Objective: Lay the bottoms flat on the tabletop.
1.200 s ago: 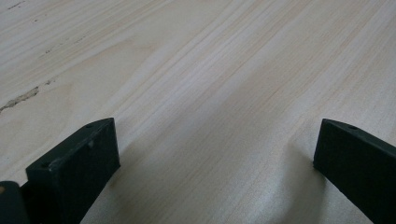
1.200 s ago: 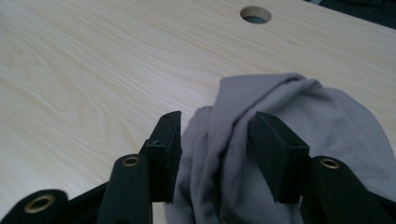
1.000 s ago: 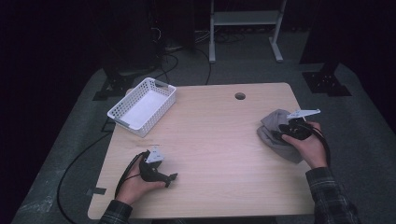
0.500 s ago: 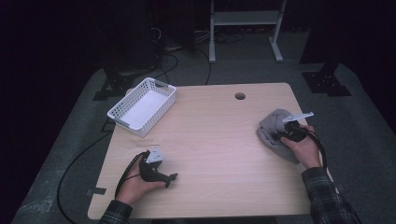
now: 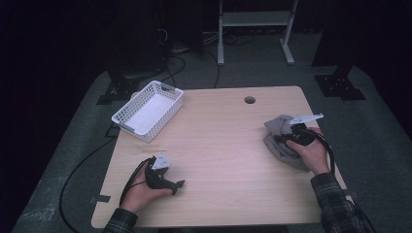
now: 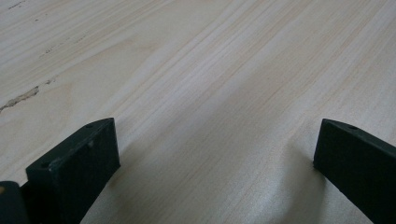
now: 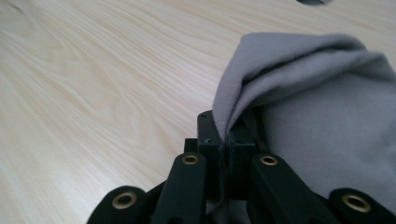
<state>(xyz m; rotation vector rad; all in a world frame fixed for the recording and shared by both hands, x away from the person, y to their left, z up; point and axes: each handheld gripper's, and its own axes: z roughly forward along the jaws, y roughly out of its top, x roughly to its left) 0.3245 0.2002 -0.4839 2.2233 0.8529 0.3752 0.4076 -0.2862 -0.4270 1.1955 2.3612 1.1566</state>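
A crumpled grey cloth (image 5: 275, 126) lies near the right edge of the wooden table (image 5: 223, 145). My right gripper (image 5: 285, 138) sits on it, pointing left. Its jaws are shut on a raised fold of the cloth (image 7: 317, 107), which is pinched between the pads of the gripper (image 7: 226, 135). The rest of the cloth bulges to the right of the jaws. My left gripper (image 5: 176, 186) rests near the front left of the table in a hand. Its jaws stand wide apart over bare wood, with nothing between them in the left gripper view (image 6: 217, 144).
A white slotted basket (image 5: 130, 127) stands at the table's back left corner. A round cable hole (image 5: 249, 100) sits near the back edge. Cables trail off the table's left side. Dark floor and a white stand lie beyond.
The right hand has slid a little to the left over the cloth, and the cloth has bunched up at the jaws. The left hand has stayed where it was.
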